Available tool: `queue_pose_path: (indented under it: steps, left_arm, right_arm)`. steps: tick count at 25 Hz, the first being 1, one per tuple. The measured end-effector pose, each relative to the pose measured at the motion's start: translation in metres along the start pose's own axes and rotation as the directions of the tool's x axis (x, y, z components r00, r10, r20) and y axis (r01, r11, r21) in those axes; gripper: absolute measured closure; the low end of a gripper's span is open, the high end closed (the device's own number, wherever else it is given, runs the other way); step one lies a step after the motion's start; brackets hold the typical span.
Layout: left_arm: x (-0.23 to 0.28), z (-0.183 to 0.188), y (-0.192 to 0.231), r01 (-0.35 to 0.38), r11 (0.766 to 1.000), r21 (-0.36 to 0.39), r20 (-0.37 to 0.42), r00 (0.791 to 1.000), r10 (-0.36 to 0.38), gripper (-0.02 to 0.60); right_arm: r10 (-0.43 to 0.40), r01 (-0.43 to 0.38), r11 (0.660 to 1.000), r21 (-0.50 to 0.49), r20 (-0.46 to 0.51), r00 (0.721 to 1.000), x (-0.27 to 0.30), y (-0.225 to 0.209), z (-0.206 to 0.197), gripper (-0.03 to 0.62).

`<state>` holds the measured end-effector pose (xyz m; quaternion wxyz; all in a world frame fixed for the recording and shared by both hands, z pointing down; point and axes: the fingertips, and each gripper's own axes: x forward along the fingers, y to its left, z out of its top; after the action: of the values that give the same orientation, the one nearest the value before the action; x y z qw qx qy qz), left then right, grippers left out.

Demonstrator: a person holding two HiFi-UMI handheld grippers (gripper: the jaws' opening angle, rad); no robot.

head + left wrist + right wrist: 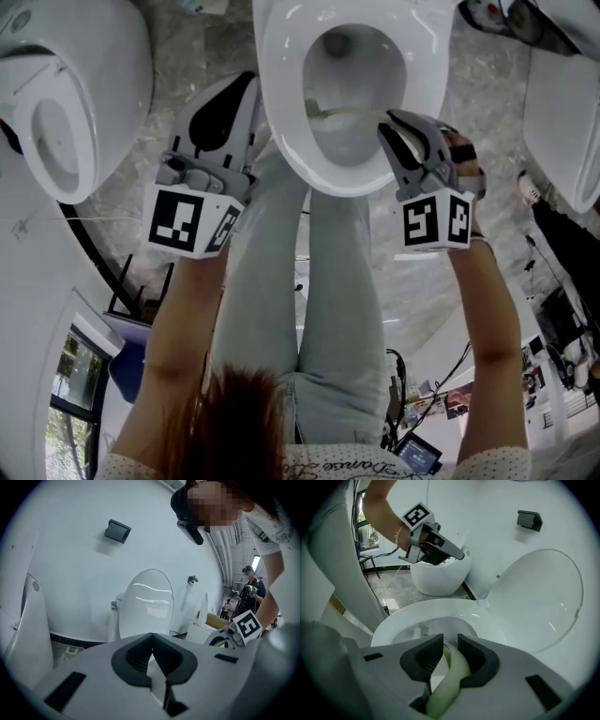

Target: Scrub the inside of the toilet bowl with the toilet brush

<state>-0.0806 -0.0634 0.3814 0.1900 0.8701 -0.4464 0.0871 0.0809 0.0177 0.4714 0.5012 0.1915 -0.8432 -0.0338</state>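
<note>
Now, the toilet [281, 56] stands straight ahead of the person with its lid [539, 597] tipped up and back, so the whole bowl [337, 141] is open to work in. The left gripper [246, 89] hangs off to the bowl's left, outside the rim [393, 620], with its jaws brought together on nothing. It has no part in the scrubbing and would be best held out there, away from the porcelain. The right gripper [394, 122] sits over the near right edge of the rim. Its jaws are clamped on the pale green brush handle [452, 672], which curves out between the pads [423, 660] and down into the bowl. The brush head [423, 632], white bristles with some green, lies low inside, by the wall on the left side as the right gripper view shows it. I judge that scrubbing is the step in hand, though nothing shows how much of the wall is done. To do it well, the grip should be firm enough that the curved handle cannot twist between the pads. The bristles should be pressed to the porcelain and swept round the wall in overlapping passes, up under the rim as well as down toward the outlet. Short strokes would stop the head flicking water over the edge.
</note>
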Motion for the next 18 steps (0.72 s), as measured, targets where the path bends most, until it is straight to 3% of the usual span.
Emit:
queue_pose_path:
  steps: [7,12,18]
  left_arm:
    - [-0.006,0.007,-0.003,-0.003,1.000,0.004,0.004,1.000,0.003,0.578]
    - [-0.010,0.009,-0.006,0.001,1.000,0.006,0.003,1.000,-0.001,0.578]
    - [-0.014,0.017,-0.010,-0.001,1.000,0.013,0.006,1.000,0.001,0.578]
  right_arm:
    - [0.072,-0.083,0.976,-0.201,-0.063,0.995,-0.016,0.016,-0.020,0.490]
    - [0.082,-0.112,0.934,-0.338,-0.103,0.991,-0.021,0.021,-0.021,0.489]
    - [0.080,-0.128,0.912,-0.390,-0.137,0.987,-0.023,0.014,-0.027,0.490]
